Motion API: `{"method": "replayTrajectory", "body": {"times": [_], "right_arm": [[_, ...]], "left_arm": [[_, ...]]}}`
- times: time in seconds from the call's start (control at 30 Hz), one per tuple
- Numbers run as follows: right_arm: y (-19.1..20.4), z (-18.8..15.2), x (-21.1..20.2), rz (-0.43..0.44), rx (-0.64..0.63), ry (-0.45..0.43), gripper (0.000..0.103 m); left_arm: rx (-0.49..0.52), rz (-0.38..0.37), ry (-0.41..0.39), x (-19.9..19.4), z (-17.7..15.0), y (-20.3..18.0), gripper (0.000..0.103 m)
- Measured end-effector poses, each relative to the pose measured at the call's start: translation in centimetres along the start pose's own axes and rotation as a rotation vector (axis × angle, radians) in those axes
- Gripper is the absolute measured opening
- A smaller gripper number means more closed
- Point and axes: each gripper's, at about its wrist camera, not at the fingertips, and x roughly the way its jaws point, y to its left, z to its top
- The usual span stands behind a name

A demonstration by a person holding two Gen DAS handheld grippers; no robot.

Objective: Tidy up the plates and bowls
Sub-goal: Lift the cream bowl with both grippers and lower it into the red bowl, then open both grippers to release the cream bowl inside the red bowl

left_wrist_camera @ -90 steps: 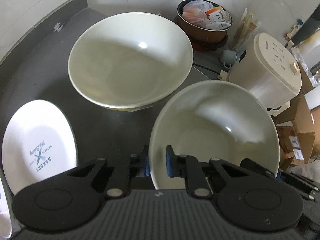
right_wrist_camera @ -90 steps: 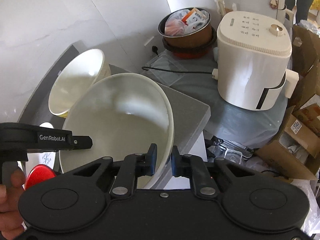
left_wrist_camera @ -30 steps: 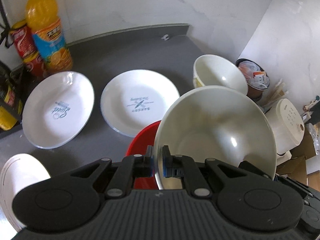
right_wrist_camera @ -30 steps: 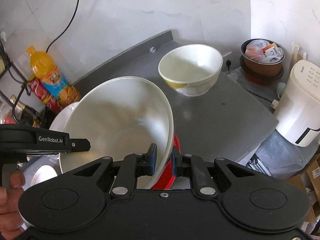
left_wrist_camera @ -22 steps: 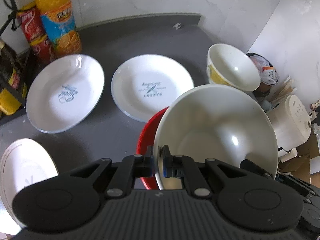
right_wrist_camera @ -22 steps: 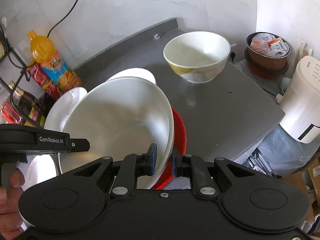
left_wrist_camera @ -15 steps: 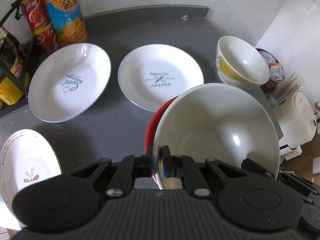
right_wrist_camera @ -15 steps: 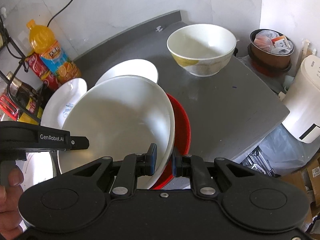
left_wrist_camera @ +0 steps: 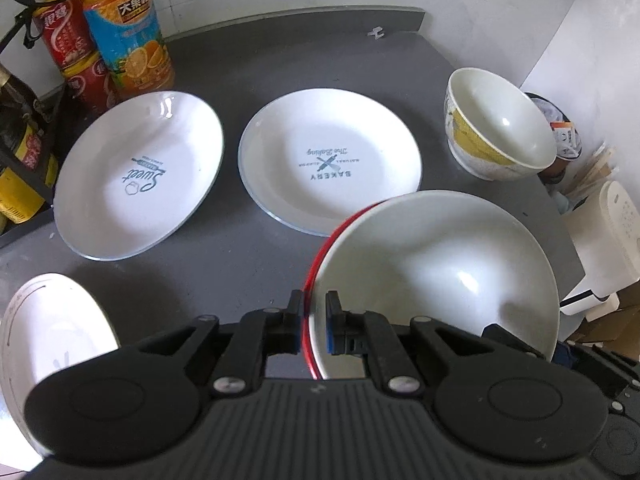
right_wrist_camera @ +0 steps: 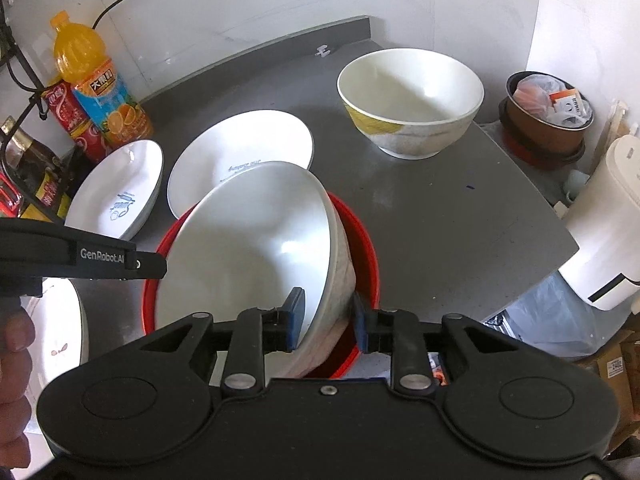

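Note:
A large white bowl (left_wrist_camera: pixel 432 264) (right_wrist_camera: pixel 248 248) leans tilted inside a red bowl (right_wrist_camera: pixel 362 240) on the grey counter (right_wrist_camera: pixel 440 208). My left gripper (left_wrist_camera: pixel 311 320) is shut on the white bowl's near-left rim, with the red rim (left_wrist_camera: pixel 320 240) showing just beneath it. In the right wrist view the left gripper's body (right_wrist_camera: pixel 120 258) reaches in from the left. My right gripper (right_wrist_camera: pixel 326 320) straddles the bowl's near wall. Its jaws are opening, and the outer pad (right_wrist_camera: pixel 358 328) stands off the wall.
A yellow-patterned bowl (left_wrist_camera: pixel 496 136) stands at the back right. Two printed white plates (left_wrist_camera: pixel 328 160) (left_wrist_camera: pixel 136 172) lie behind the red bowl, a third plate (left_wrist_camera: pixel 52 344) at the near left. Juice bottle (left_wrist_camera: pixel 124 28) and cans (left_wrist_camera: pixel 68 36) back left. A white appliance (right_wrist_camera: pixel 608 220) stands past the counter's right edge.
Both hands sank with the white bowl, which now sits lower in the red bowl. The right gripper's jaws have spread off the rim that they pinched; the left still grips.

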Motion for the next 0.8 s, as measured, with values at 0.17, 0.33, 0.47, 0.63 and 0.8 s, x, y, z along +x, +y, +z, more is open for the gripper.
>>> {"method": "replayTrajectory", "body": {"times": [0.17,0.33,0.47,0.63,0.8], "right_arm": [[-0.1,0.3,-0.6,0.005,-0.005,0.003,0.028],[-1.0,0.9,-1.9,0.034,0.029,-0.019,0.044],[-2.2,1.5,-2.7,0.032,0.062,-0.046,0.049],[-3.8,2.2,-3.1,0.047,0.124,-0.075,0.057],[-4.5,2.5,-3.4,0.046,0.139,-0.105,0.064]], "left_arm": [[-0.011,0.019,0.003,0.2,0.2,-0.1,0.007],[-0.047,0.02,0.017,-0.2,0.6,0.2,0.011],[-0.049,0.023,0.033,-0.7,1.0,0.0,0.014],[-0.043,0.027,0.008,-1.8,1.6,-0.6,0.037],[-0.028,0.029,-0.02,-2.6,2.3,-1.4,0.051]]}}
